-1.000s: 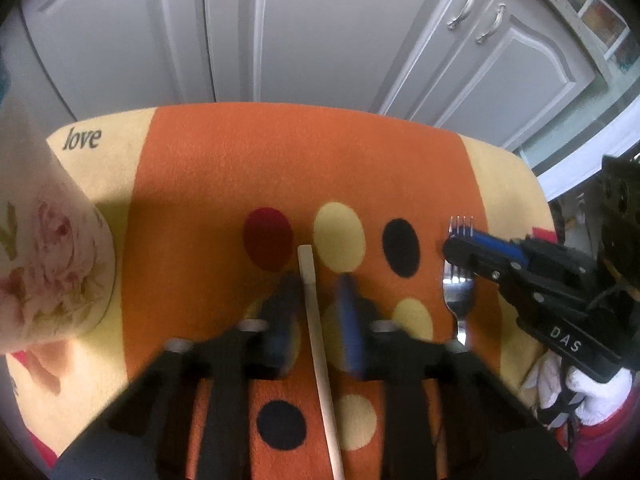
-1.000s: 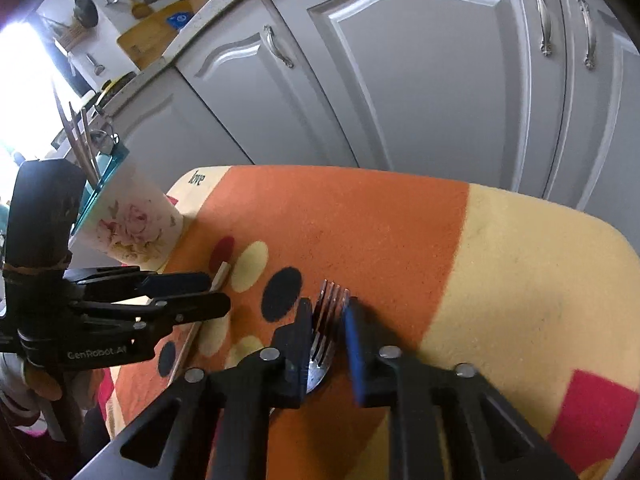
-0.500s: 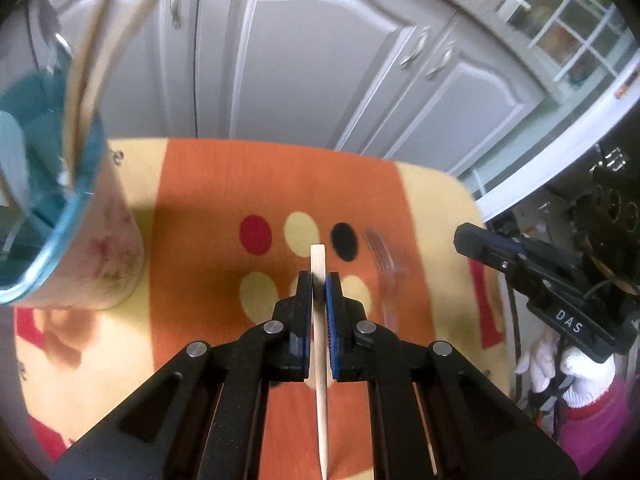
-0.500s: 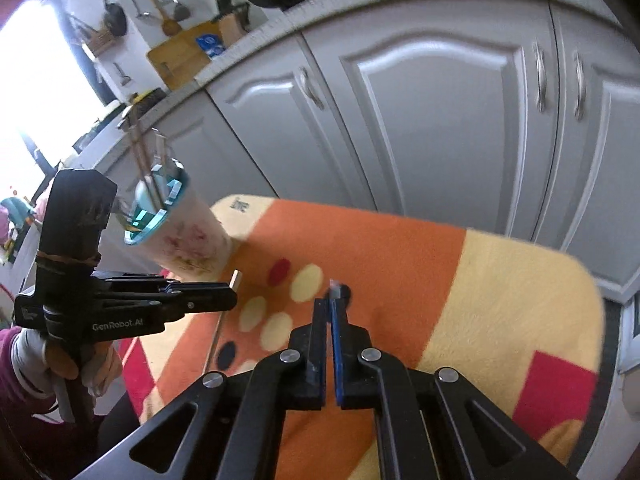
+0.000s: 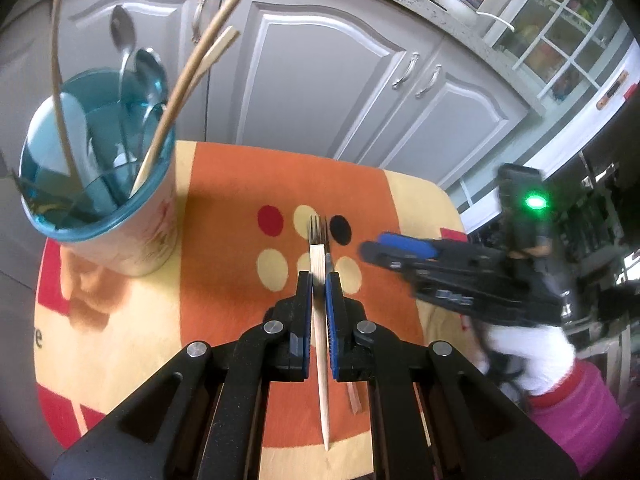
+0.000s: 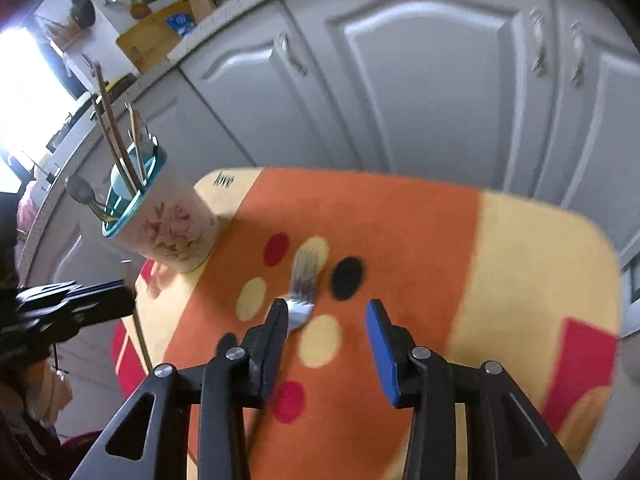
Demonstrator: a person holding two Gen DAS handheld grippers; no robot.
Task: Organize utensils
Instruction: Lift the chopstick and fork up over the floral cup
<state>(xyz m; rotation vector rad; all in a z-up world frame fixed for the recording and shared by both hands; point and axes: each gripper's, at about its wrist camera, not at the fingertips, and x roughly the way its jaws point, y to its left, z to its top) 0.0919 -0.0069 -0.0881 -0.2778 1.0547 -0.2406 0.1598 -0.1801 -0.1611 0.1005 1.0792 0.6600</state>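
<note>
Wooden chopstick is pinched in the left tool, lifted off the orange mat. Right tool is opening with nothing between its jaws; the fork lies on the mat. Next, I'd guess: tip the chopstick into the cup at the left, clear of the utensils inside.

I count one floral cup, one fork on the table, one chopstick clamped, a second chopstick flat on the mat. Two grippers: left gripper, right gripper. Cup contents too cluttered to count.
</note>
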